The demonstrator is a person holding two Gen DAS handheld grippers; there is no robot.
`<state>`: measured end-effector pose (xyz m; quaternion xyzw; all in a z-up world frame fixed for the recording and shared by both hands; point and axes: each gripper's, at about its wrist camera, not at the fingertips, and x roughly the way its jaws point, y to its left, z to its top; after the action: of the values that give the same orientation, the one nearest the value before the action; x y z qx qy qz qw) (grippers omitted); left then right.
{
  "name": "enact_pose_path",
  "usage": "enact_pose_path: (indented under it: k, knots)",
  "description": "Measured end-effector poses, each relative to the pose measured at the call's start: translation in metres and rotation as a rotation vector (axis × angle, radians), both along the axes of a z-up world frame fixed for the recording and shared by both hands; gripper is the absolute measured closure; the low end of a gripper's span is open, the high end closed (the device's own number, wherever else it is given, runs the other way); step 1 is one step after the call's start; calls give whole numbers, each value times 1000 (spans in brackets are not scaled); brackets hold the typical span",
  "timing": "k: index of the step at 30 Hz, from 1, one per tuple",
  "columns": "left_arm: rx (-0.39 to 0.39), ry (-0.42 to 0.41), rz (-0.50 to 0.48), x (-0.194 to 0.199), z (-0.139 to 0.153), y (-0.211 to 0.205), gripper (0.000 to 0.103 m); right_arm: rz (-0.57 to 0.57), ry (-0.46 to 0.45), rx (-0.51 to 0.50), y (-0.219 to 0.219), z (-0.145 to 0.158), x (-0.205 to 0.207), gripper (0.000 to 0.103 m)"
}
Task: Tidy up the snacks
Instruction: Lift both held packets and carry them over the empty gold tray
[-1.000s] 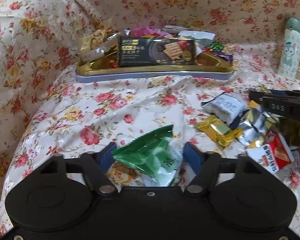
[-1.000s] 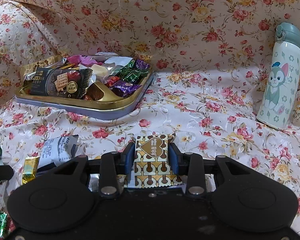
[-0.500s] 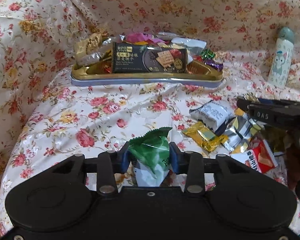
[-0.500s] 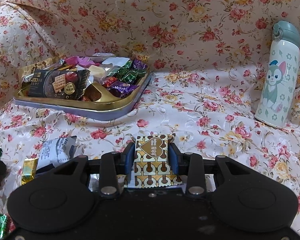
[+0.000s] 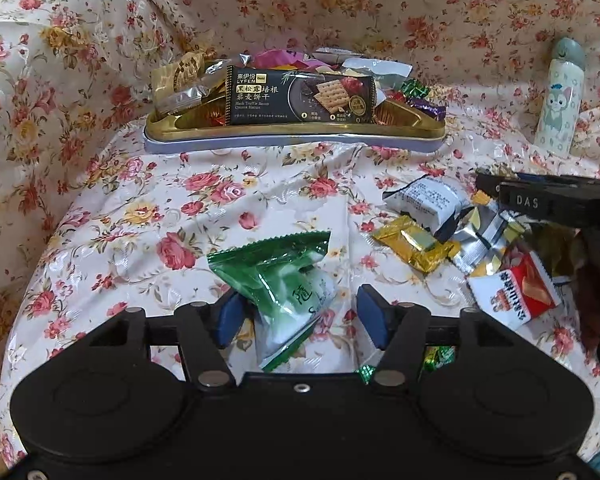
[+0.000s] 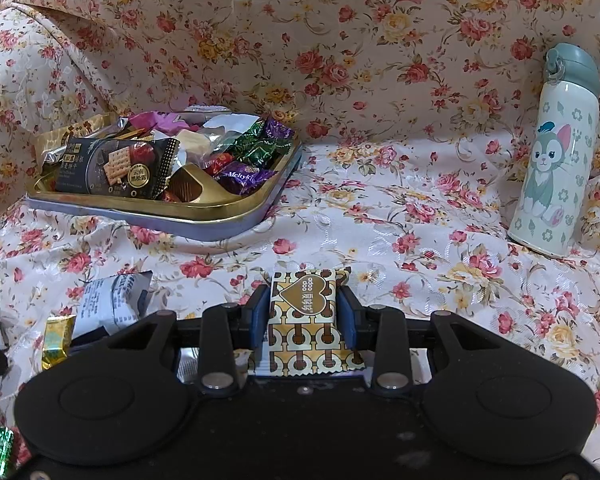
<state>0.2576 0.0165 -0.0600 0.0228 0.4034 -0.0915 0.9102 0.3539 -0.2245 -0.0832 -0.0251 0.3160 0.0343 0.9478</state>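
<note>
A green and white snack packet [image 5: 284, 280] lies on the floral cloth between the fingers of my left gripper [image 5: 300, 312]. Its jaws are opening; the right pad stands clear of the packet and the left pad is just beside it. My right gripper [image 6: 302, 308] is shut on a gold and brown patterned packet [image 6: 304, 320] with a heart on it, held low over the cloth. The gold tray [image 5: 292, 136] sits at the back, piled with snacks and a black cracker pack [image 5: 300, 96]; in the right wrist view the tray [image 6: 160, 216] is at the left.
Loose snacks lie right of my left gripper: a white packet [image 5: 424, 200], a gold one [image 5: 412, 242], a silver one [image 5: 480, 240] and a red and white one [image 5: 512, 292]. A cat-print bottle [image 6: 552, 160] stands at the right. Floral cloth rises behind.
The left jaws closed on the green packet half a second ago and have since spread apart again, leaving it on the cloth. The right gripper and its packet have not moved.
</note>
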Motion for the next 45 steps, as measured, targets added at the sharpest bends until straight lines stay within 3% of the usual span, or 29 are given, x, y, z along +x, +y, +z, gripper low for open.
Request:
enact_pose_path:
  k: [3,5,10,17,25,35,45]
  knots:
    - [-8,-4,10,0,0,1,40,-1,0,2,-1,0,0,66]
    - [-29,-6,17,0,1,4,51,-1,0,2,-1,0,0,66]
    - [-72,0,40,1,2,9,52,-1,-1,-2,0,0,0,67]
    - [-69,-14,48,-6,11,10,52,-30,22,10,-3,7,1,69]
    - [-79,-27,70,-18,38,10,52,-59,-35,39,-11,49,-21,69]
    - [-105,-16,49,-58,76,9,52,-9,-103,95,2,115,-109,69]
    - [-93,24,19,-119,85,6,52,27,-68,132,20,135,-219,69]
